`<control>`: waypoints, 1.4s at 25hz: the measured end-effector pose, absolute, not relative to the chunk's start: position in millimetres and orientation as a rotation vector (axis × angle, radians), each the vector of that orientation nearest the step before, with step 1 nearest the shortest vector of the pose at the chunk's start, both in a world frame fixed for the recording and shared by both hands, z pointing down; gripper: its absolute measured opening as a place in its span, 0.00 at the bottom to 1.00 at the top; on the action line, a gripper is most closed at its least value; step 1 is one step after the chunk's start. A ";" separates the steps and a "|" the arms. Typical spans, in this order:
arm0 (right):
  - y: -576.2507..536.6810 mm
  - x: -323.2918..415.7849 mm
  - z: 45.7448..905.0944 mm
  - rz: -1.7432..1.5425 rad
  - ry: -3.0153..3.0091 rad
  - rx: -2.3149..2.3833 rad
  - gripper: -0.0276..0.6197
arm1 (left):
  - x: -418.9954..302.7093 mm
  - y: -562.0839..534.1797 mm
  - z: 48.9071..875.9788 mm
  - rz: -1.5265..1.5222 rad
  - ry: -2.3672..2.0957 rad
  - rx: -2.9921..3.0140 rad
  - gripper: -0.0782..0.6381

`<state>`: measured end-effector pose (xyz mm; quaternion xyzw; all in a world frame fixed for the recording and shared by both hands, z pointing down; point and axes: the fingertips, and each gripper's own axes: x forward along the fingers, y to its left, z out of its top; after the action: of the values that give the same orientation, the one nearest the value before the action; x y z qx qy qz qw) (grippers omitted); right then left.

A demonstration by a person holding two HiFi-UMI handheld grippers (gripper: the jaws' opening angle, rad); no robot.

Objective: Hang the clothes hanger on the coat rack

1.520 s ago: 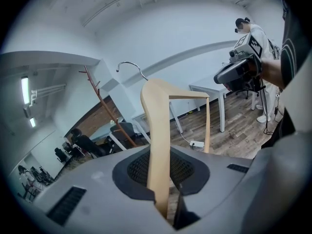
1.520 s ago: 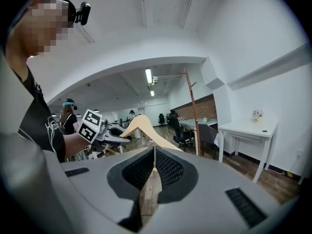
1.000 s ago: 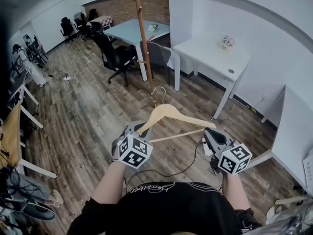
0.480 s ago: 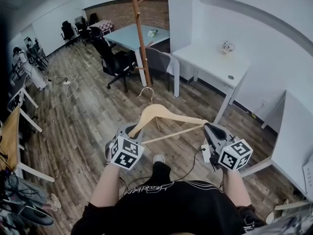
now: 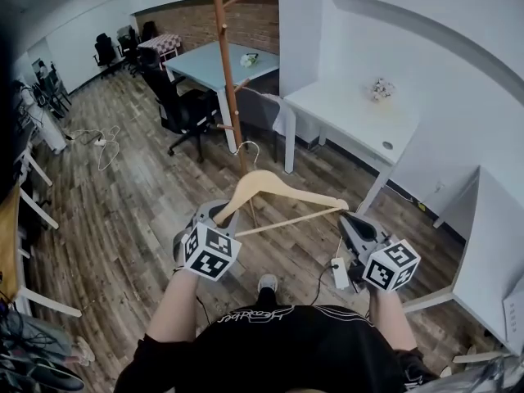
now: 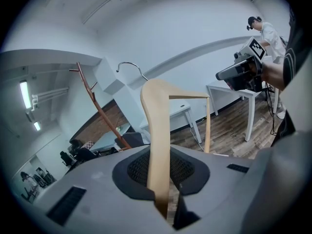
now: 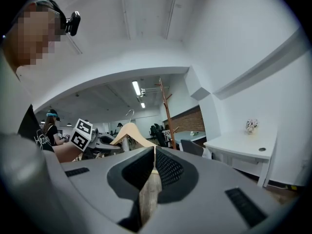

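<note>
Clamps wooden hanger (image 5: 282,193) by its left end in left gripper (image 5: 216,214), by its right end in right gripper (image 5: 349,221); holds long axis crosswise, hook (image 5: 250,146) forward; faces coat rack (image 5: 224,72) ahead, near hook, nearer left gripper.

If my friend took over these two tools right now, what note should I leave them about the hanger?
Left tool: shut on one arm of the light wooden clothes hanger with a metal hook.
Right tool: shut on the hanger's other end.
Hanger: held in the air between both tools, hook pointing toward the tall brown wooden coat rack, not on it yet.
Done: hanger is gripped and off the floor.
Left: probably bring it closer, lift it, hook it onto the rack, then let go.
</note>
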<state>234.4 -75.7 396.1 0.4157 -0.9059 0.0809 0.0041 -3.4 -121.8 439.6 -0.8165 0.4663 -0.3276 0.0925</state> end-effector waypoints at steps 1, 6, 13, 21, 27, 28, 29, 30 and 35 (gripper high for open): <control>-88.7 233.3 398.4 0.266 -2.831 1.302 0.11 | -4.0 -136.2 439.0 -0.977 1.380 -2.423 0.18; -168.9 222.9 411.8 0.356 -2.808 1.290 0.11 | -9.0 -220.2 443.9 -1.007 1.359 -2.454 0.18; -297.6 181.5 408.1 0.381 -2.796 1.242 0.11 | -37.6 -350.6 432.5 -1.009 1.351 -2.428 0.18; -389.2 141.8 388.8 0.299 -2.810 1.184 0.11 | -67.7 -456.7 399.8 -0.960 1.367 -2.360 0.18; -418.8 127.5 387.1 0.276 -2.859 1.103 0.11 | -73.5 -491.6 376.3 -0.964 1.368 -2.289 0.18; -424.4 125.4 386.8 0.276 -2.866 1.086 0.11 | -73.9 -497.7 371.3 -0.966 1.374 -2.272 0.18; -430.5 123.6 385.5 0.272 -2.873 1.069 0.11 | -74.1 -503.6 366.0 -0.964 1.383 -2.258 0.18; -436.8 121.9 383.3 0.264 -2.882 1.051 0.11 | -74.0 -509.1 360.5 -0.959 1.392 -2.247 0.18; -469.5 113.0 360.7 0.196 -2.949 0.953 0.11 | -76.4 -533.5 336.9 -0.964 1.433 -2.195 0.18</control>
<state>113.0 -469.5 360.7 0.3067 -0.9495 0.0630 0.0182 -76.4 -533.5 336.9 -0.7739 0.5054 -0.3399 0.1735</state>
